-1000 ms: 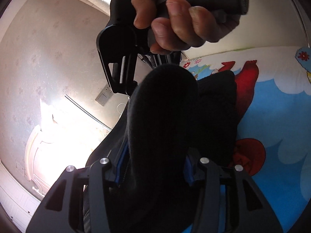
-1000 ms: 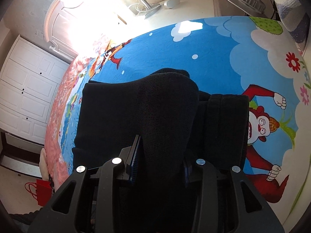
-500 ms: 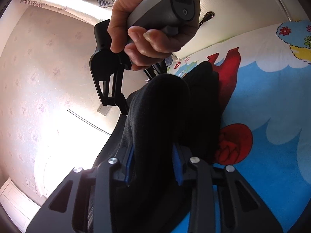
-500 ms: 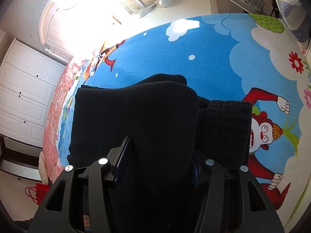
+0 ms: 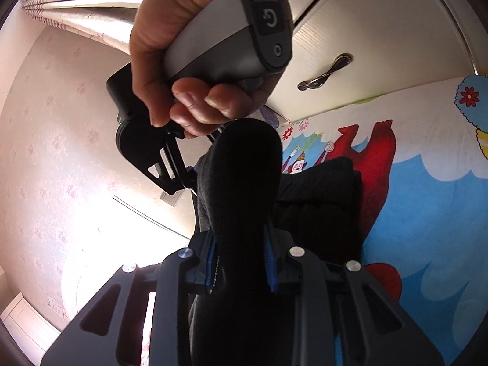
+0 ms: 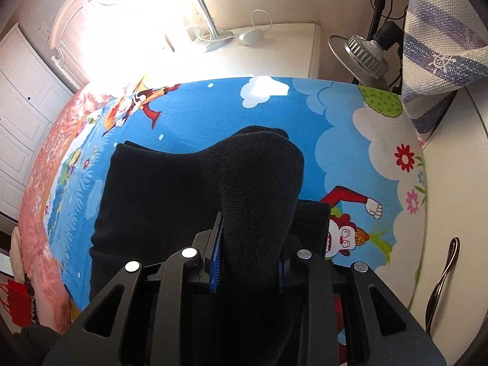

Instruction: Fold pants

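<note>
Both claws closing on bunched black pants (image 6: pixel 189 201) above bedsheet (image 6: pixel 213 106); soft, limp knit; hold thick folded edge.

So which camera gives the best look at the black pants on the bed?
The right wrist view: it looks down on the black pants spread over the cartoon bedsheet. The left wrist view shows only a pinched fold.

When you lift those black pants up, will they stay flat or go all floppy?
Probably floppy: the pants bunch into a soft hump where the right hand-held gripper closes on them, and the rest sags onto the bed. They look thick and knitted, so likely not slippery. The left hand-held gripper closes on a fold too.
</note>
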Demonstrator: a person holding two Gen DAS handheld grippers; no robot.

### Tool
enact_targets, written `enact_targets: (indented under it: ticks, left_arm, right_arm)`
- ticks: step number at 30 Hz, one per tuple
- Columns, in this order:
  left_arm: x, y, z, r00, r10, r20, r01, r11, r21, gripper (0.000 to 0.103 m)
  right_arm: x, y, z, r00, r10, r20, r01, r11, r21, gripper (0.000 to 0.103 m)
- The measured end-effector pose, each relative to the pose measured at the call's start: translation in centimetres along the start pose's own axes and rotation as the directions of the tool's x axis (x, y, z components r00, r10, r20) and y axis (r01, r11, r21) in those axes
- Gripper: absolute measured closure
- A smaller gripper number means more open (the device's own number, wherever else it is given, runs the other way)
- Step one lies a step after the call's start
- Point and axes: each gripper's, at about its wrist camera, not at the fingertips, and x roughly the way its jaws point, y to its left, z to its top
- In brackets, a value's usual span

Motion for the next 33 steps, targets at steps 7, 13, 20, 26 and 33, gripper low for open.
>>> enact_targets:
  ticks: [7, 13, 20, 26, 33]
  left_arm:
    - [1.0, -2.6, -0.2, 1.000, 0.009, 0.001, -0.009, 0.998, 0.058, 0.078]
    - [0.7, -4.0, 0.0, 0.999, 0.048, 0.008, -0.049, 0.997, 0.066, 0.078]
    - [-0.1, -4.6, -0.3, 0.998, 0.061, 0.011, -0.062, 0.996, 0.068, 0.078]
    - [-0.2, -5.4, 0.0, 0.998, 0.061, 0.012, -0.062, 0.996, 0.062, 0.078]
    - [-0.2, -4.7, 0.5, 0.999, 0.038, -0.004, -0.038, 0.999, 0.018, 0.078]
  right_arm:
    - [1.9, -0.3, -0.9, 0.995, -0.099, -0.007, 0.099, 0.994, -0.042, 0.075]
    - [1.8, 1.1, -1.4, 0.982, -0.185, 0.038, 0.188, 0.977, -0.097, 0.075]
    - [1.7, 1.6, -1.9, 0.972, -0.221, 0.080, 0.229, 0.966, -0.121, 0.075]
    - [1.3, 1.8, -2.1, 0.969, -0.220, 0.111, 0.233, 0.965, -0.124, 0.075]
    - [1.0, 1.5, -2.0, 0.972, -0.197, 0.130, 0.213, 0.969, -0.127, 0.075]
